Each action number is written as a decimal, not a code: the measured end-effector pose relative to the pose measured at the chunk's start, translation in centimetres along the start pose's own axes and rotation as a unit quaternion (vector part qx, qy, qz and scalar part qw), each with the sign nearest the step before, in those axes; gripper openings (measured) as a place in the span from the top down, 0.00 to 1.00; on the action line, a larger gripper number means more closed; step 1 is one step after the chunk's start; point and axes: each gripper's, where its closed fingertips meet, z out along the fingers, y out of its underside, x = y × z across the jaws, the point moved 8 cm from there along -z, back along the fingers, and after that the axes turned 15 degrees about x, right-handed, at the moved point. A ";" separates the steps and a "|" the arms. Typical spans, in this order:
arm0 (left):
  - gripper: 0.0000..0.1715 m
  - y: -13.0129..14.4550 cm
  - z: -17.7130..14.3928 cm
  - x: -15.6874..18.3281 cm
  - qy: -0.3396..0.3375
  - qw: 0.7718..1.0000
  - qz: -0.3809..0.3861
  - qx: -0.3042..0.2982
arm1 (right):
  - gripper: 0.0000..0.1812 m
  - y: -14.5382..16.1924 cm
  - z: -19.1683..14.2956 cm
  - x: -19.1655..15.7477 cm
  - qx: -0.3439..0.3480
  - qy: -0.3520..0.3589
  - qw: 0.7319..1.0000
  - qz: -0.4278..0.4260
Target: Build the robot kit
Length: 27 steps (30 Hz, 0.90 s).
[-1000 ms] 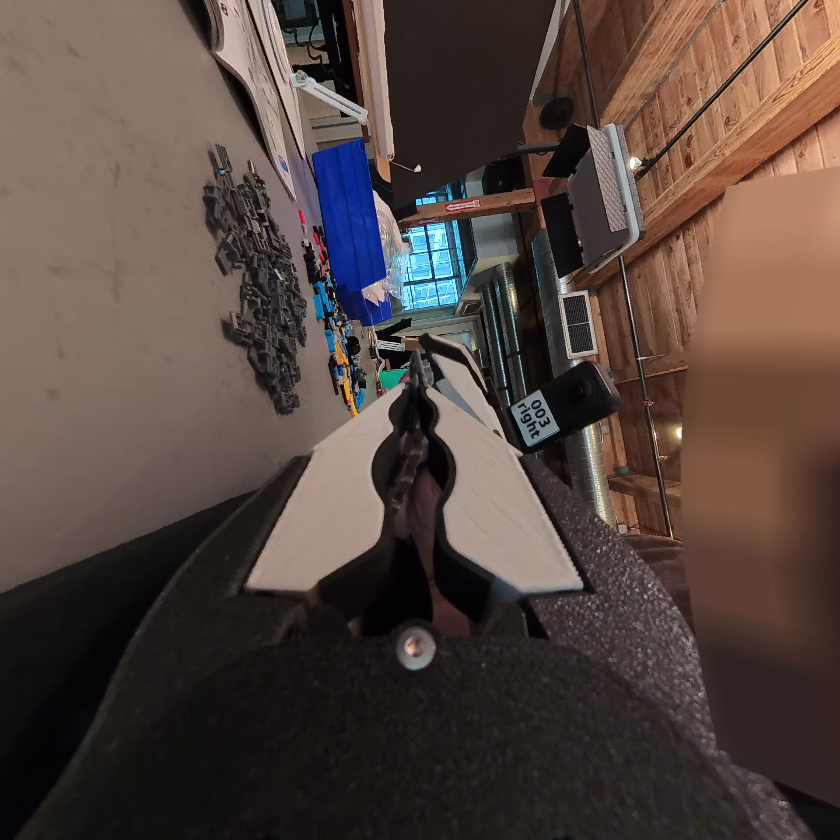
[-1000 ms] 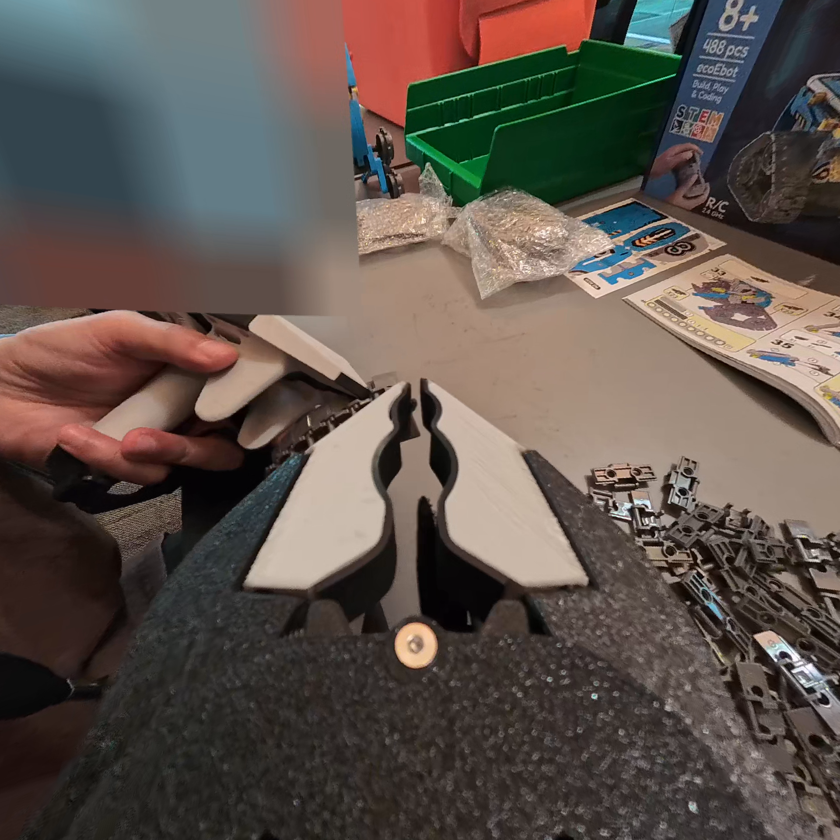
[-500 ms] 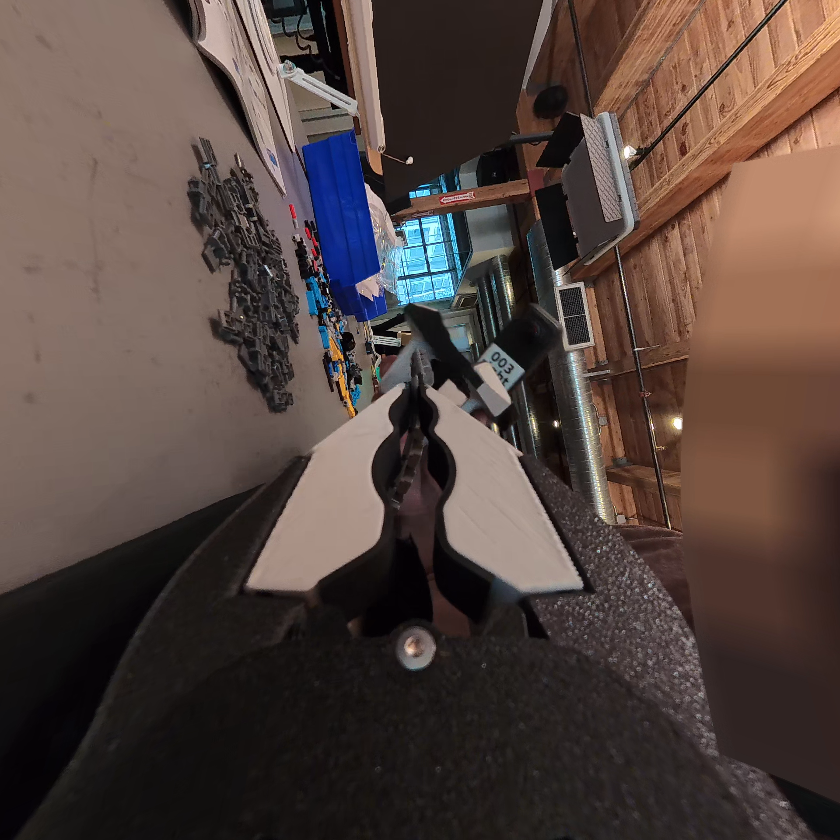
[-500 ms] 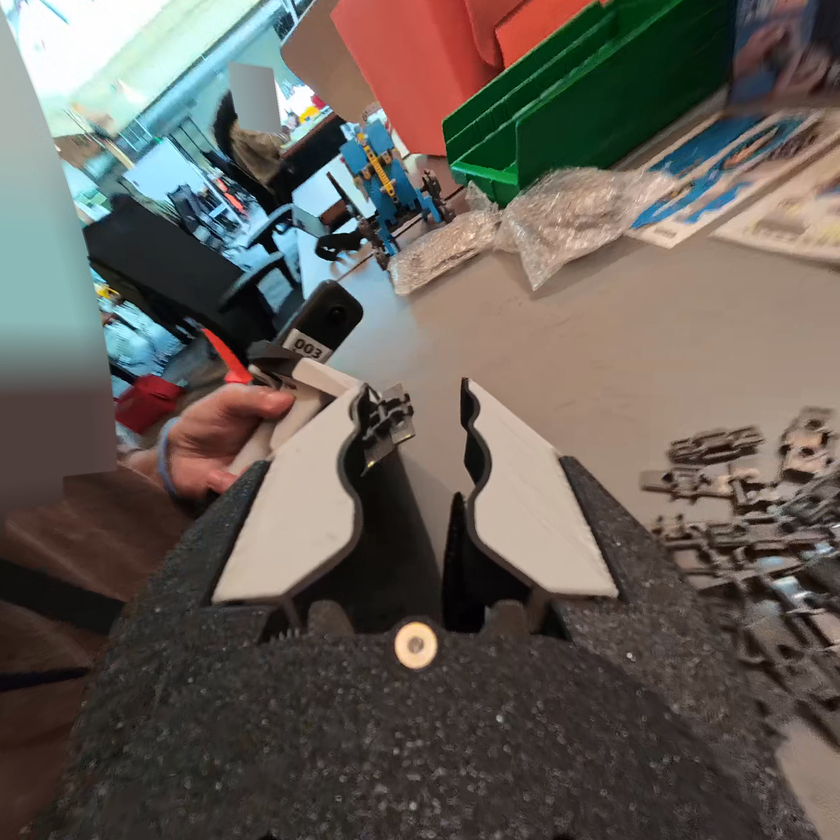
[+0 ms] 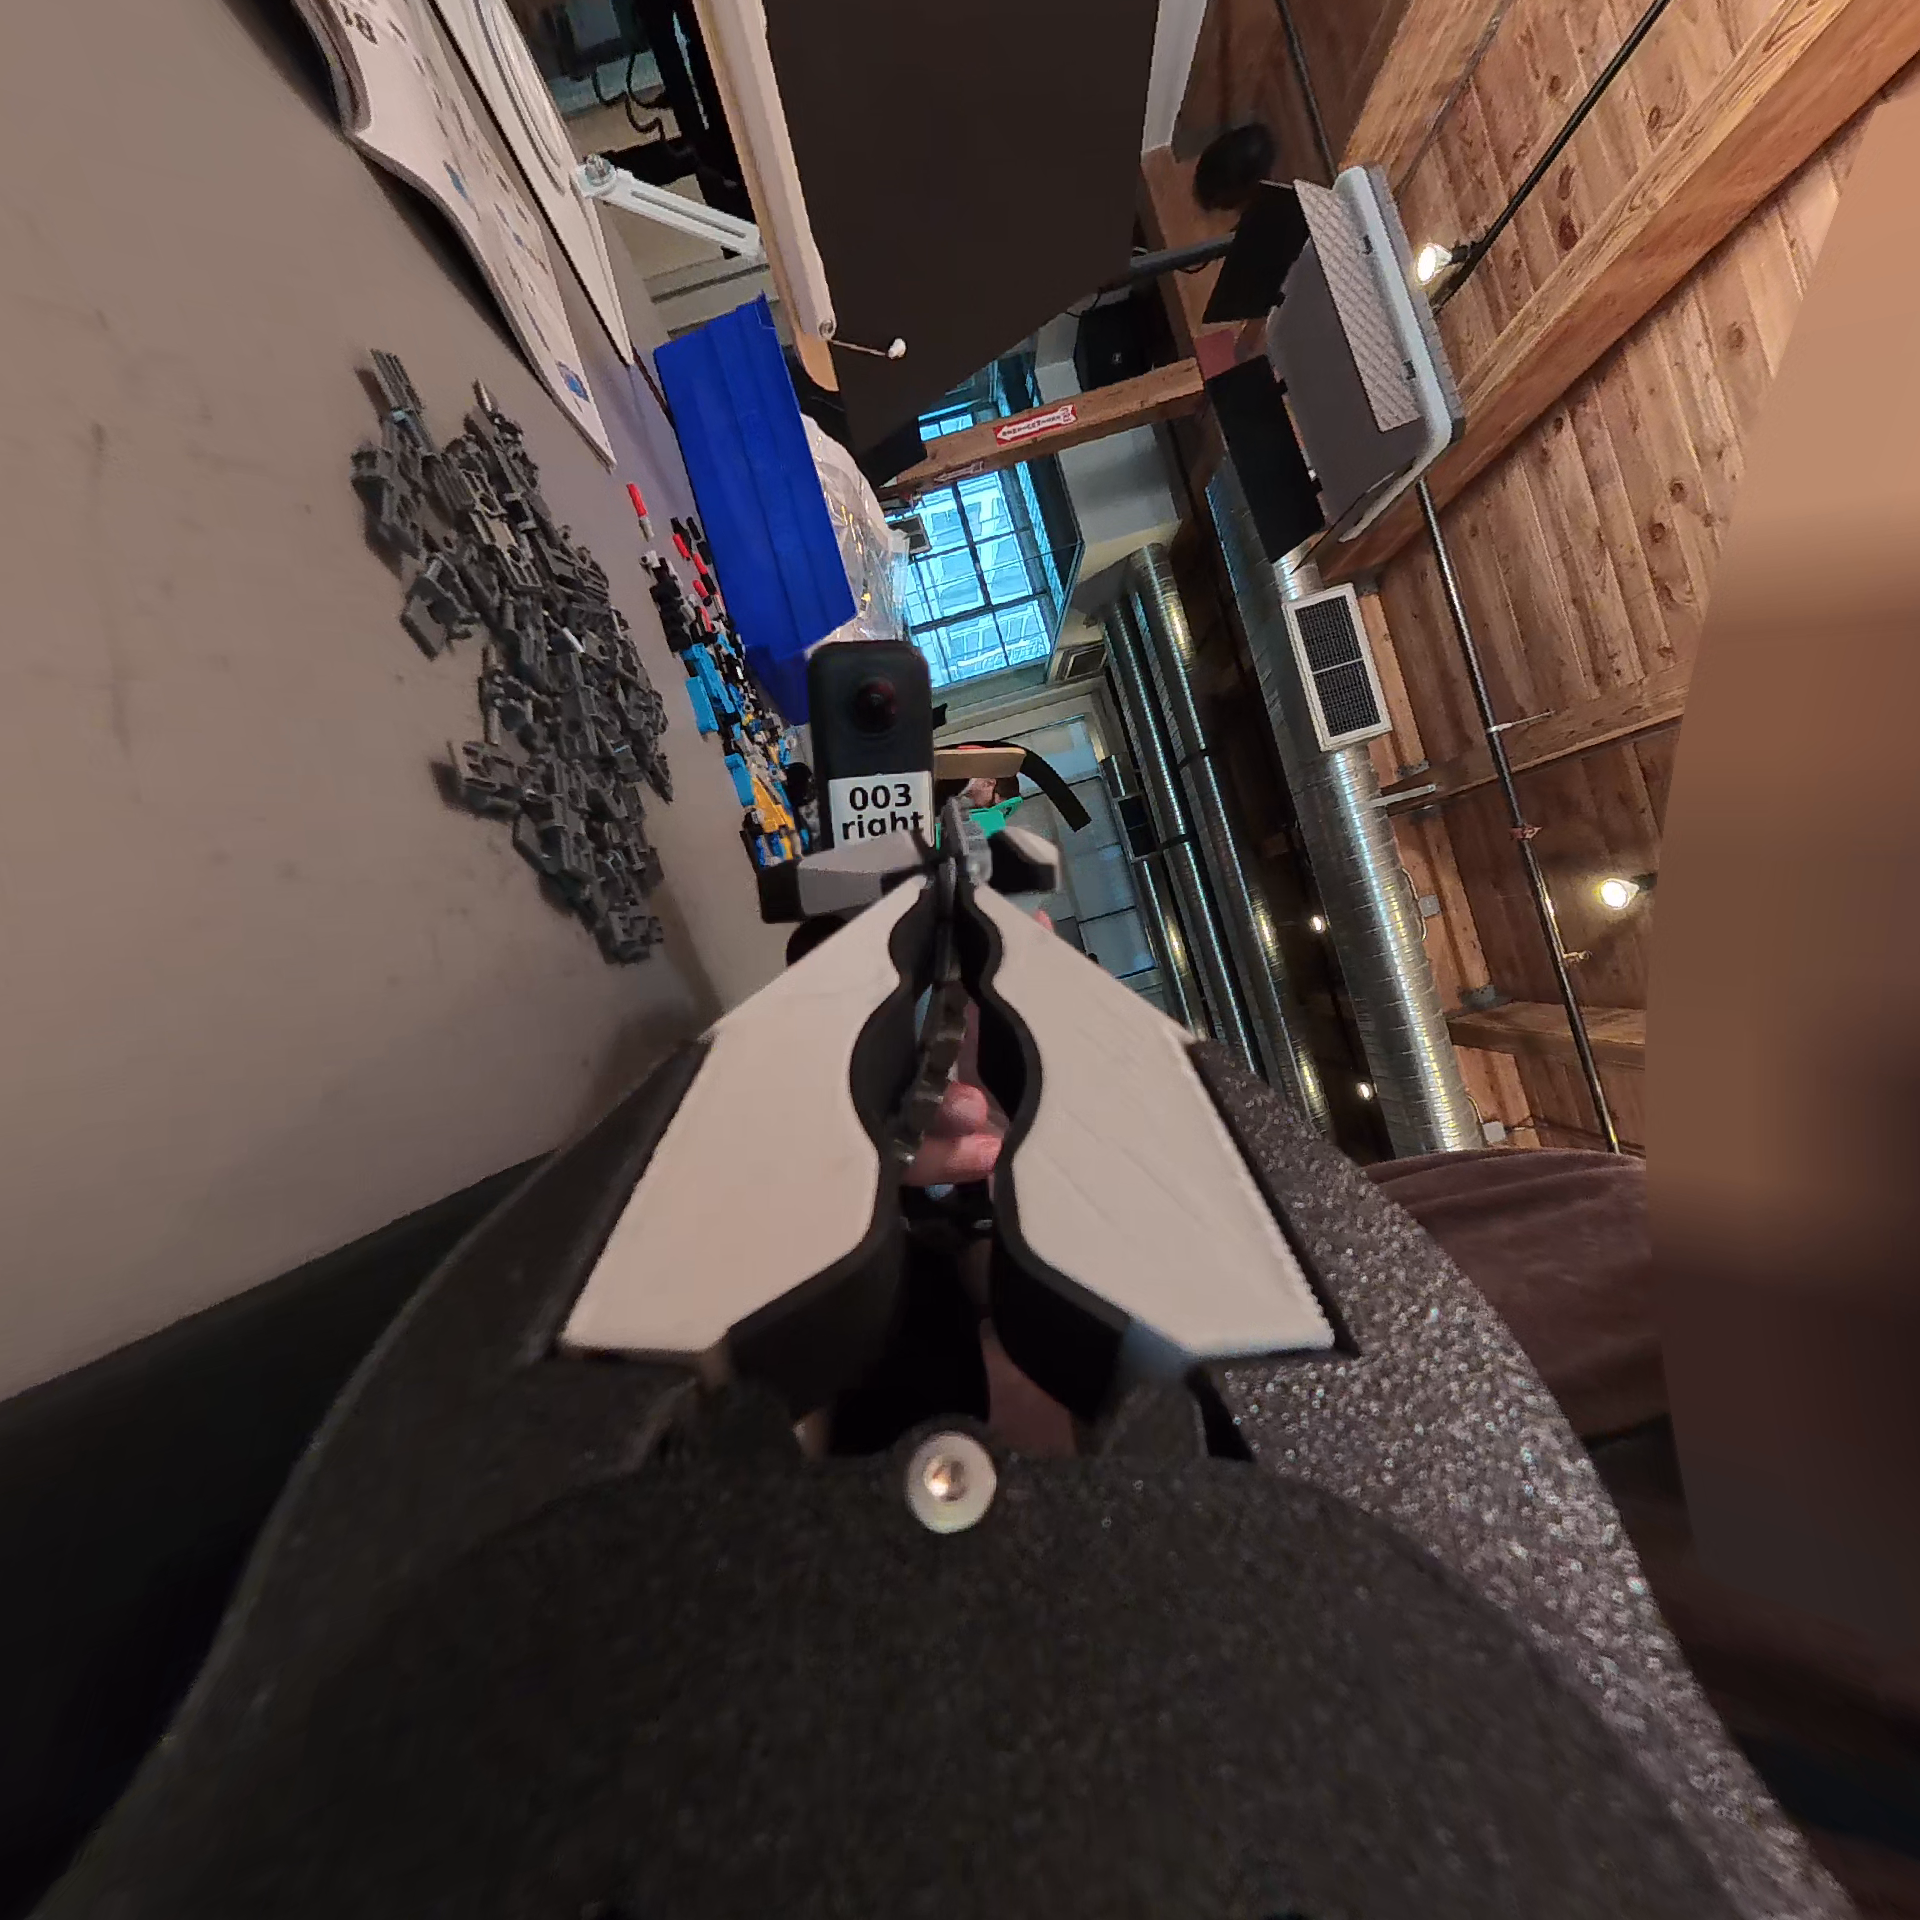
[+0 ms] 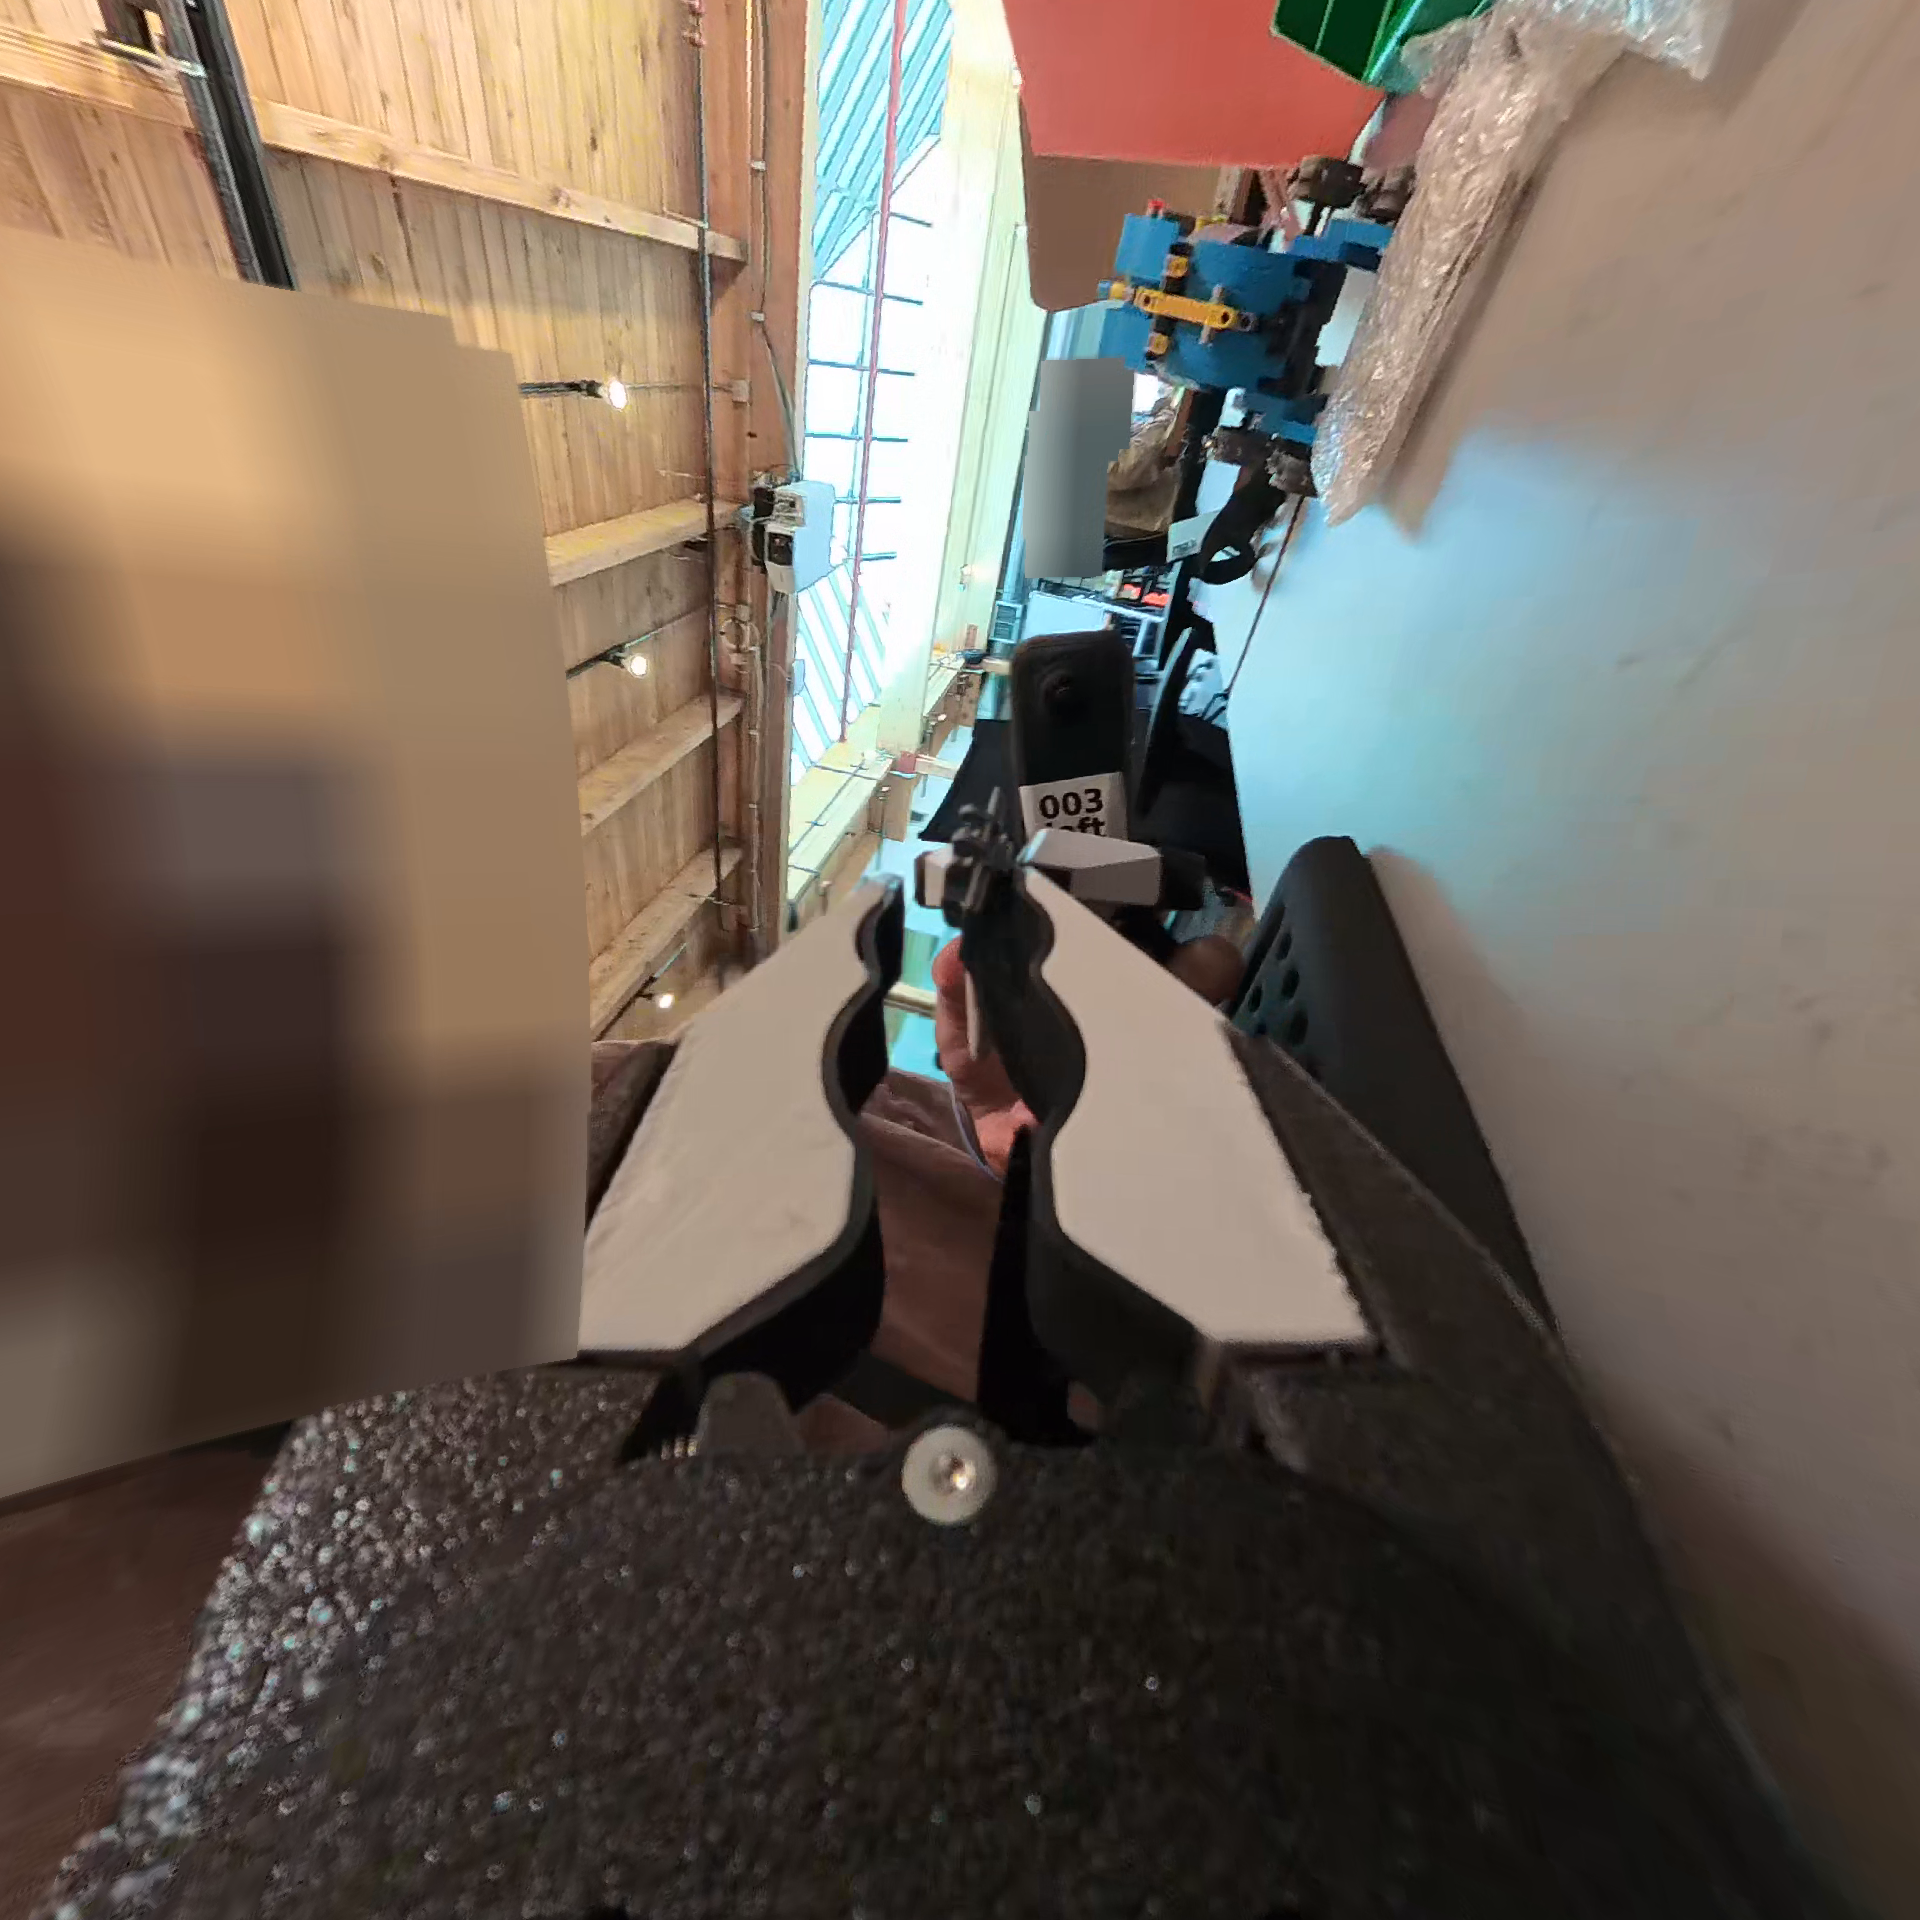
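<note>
While left tongs [image 5: 951, 894] clamp grey track strip [image 5: 935, 1049], right tongs [image 6: 961, 894] apart, tip-to-tip

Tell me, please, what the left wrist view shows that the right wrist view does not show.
Only the left wrist view shows the pile of grey parts on the table and the blue bin behind it. Only the right wrist view shows the blue toy model and a crinkled plastic bag. Both show the two hand-held grippers tip to tip: the left hand-held gripper shut on a track chain, and the right hand-held gripper open beside it.
</note>
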 end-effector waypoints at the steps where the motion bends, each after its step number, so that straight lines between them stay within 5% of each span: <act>1: 0.99 0.1 0.0 0.0 0.001 1.000 -0.001 -0.003 | 0.92 -0.1 -0.1 0.1 0.003 0.006 1.000 -0.009; 22: 0.99 0.1 0.4 0.5 0.027 0.997 0.072 -0.023 | 0.95 -0.5 -0.2 -0.8 -0.033 0.009 0.990 -0.139; 27: 0.91 -0.1 0.6 0.9 0.056 0.995 0.070 -0.037 | 0.96 -0.5 0.2 -1.9 -0.073 0.034 0.973 -0.215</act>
